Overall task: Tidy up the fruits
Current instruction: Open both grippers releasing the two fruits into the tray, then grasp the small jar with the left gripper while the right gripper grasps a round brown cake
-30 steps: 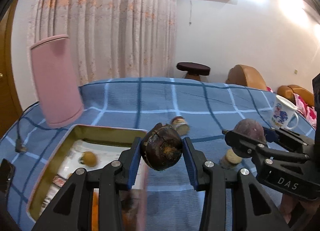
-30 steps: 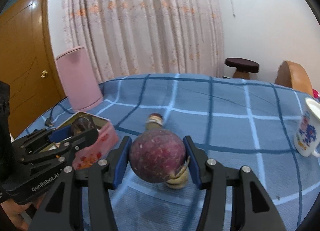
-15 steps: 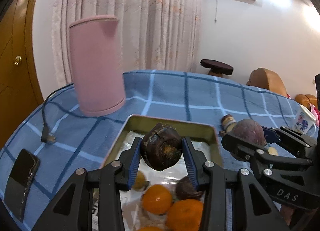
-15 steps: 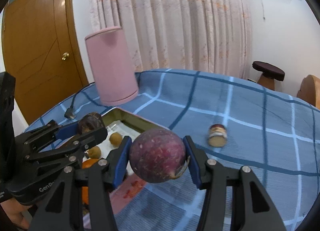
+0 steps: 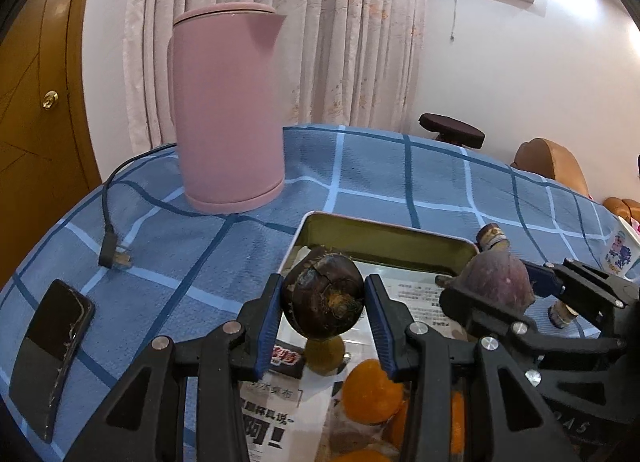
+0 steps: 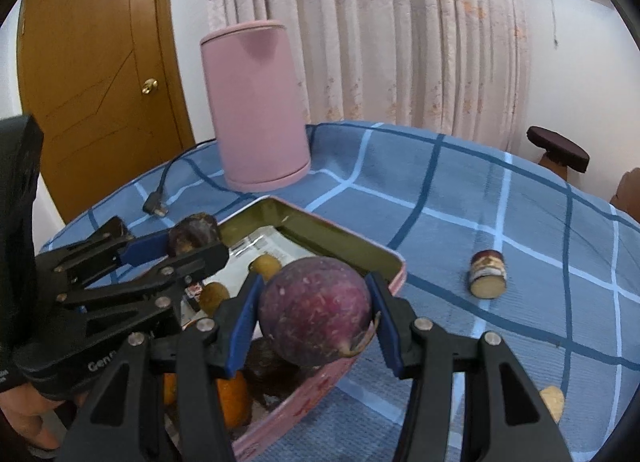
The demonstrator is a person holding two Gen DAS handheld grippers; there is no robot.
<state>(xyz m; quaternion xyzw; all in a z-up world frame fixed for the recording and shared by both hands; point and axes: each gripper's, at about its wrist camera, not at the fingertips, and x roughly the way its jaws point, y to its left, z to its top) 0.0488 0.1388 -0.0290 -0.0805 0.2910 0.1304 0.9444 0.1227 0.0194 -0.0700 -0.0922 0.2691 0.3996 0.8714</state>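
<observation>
My left gripper (image 5: 323, 304) is shut on a dark brown cracked fruit (image 5: 322, 298) and holds it above the left side of the pink tin tray (image 5: 384, 225). My right gripper (image 6: 316, 320) is shut on a round purple fruit (image 6: 316, 310) and holds it above the tray's right edge (image 6: 352, 250). Each gripper shows in the other's view, the right one (image 5: 500, 286) with its purple fruit and the left one (image 6: 192, 240) with its brown fruit. Oranges (image 5: 370, 386) and small yellow-brown fruits (image 6: 267, 264) lie in the tray on printed paper.
A pink kettle (image 5: 228, 109) stands behind the tray, its cord and plug (image 5: 114, 254) to the left. A black phone (image 5: 50, 346) lies at the left edge. A small jar (image 6: 487, 274) lies on the blue checked cloth right of the tray. A mug (image 5: 620, 254) is far right.
Both grippers have moved left from the open cloth to above the tray, each still holding its fruit. The kettle and tray now appear closer and more central.
</observation>
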